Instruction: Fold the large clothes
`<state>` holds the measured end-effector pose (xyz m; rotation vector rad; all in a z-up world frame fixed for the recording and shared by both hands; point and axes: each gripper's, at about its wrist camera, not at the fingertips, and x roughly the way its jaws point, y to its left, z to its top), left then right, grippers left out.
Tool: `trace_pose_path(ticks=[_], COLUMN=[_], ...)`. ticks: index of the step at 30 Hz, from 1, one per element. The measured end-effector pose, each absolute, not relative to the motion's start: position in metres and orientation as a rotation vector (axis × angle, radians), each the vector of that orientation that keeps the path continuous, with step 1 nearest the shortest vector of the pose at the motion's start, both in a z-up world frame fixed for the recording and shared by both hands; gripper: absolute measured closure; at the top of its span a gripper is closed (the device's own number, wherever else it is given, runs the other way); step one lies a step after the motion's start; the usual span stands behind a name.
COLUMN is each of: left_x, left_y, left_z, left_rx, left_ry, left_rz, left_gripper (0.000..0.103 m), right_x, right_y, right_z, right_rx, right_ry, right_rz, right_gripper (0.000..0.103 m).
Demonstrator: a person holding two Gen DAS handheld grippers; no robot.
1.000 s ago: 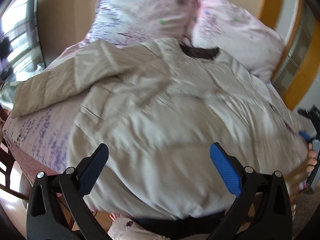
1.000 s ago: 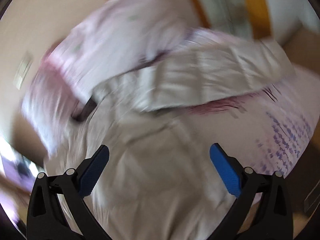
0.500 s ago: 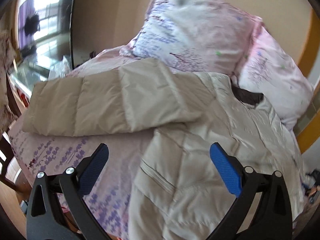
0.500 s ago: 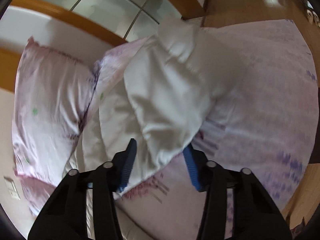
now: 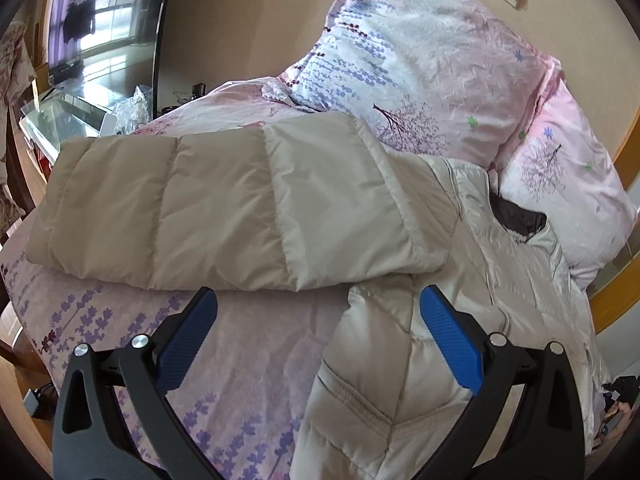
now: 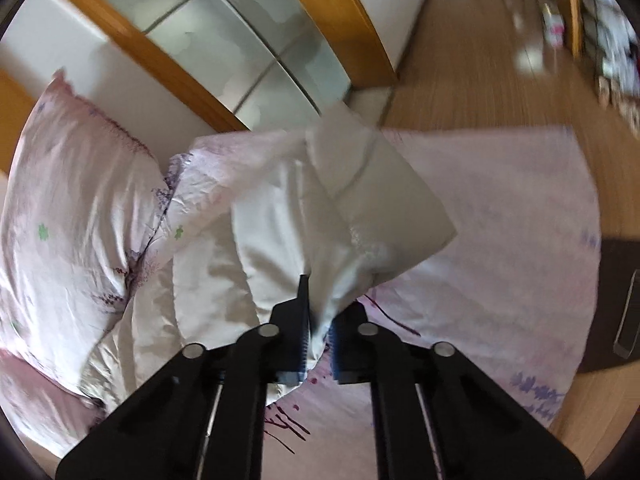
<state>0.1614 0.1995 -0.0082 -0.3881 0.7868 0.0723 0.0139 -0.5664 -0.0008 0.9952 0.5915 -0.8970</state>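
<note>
Jacket: a beige padded jacket (image 5: 460,320) lies spread on the bed (image 5: 256,344), collar up by the pillows (image 5: 440,60) at the head end.
Left sleeve: the sleeve (image 5: 224,208) stretches flat across the sheet towards the bed's left edge, cuff end close to that edge.
Left hand-held gripper: the left hand-held gripper (image 5: 318,326) hangs just above the sheet and the jacket's side, blue pads wide apart and nothing between them.
Right hand-held gripper: the right hand-held gripper (image 6: 319,330) is clamped tight on a pinch of pale cloth, the other sleeve (image 6: 360,208) of the jacket.
Right sleeve: it rises from the pads and folds over, lifted off the bed on the side nearest the wooden floor (image 6: 480,60).
Pillows: two pink flowered ones, leaning against the wall, the collar touching the nearer one.
Room: a mirror (image 5: 104,20) stands beyond the bed's left edge.
</note>
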Motion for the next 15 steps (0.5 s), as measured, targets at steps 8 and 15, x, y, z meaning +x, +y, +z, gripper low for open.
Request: trace_pose_path(ticks=[8, 15], left_x=[0.164, 0.160], left_y=[0.208, 0.215], left_z=[-0.009, -0.009], left_rx=[-0.394, -0.407], left_ry=[0.781, 0.763], left_rz=[0.061, 0.070], left_gripper=[0.002, 0.002], right_x=[0.061, 0.121], right_y=[-0.519, -0.442], right_z=[0.086, 0.144], right_rx=[0.638, 0.434], right_ry=[0.518, 0.466], right_rz=[-0.825, -0.600], right_gripper=[0.099, 0.099])
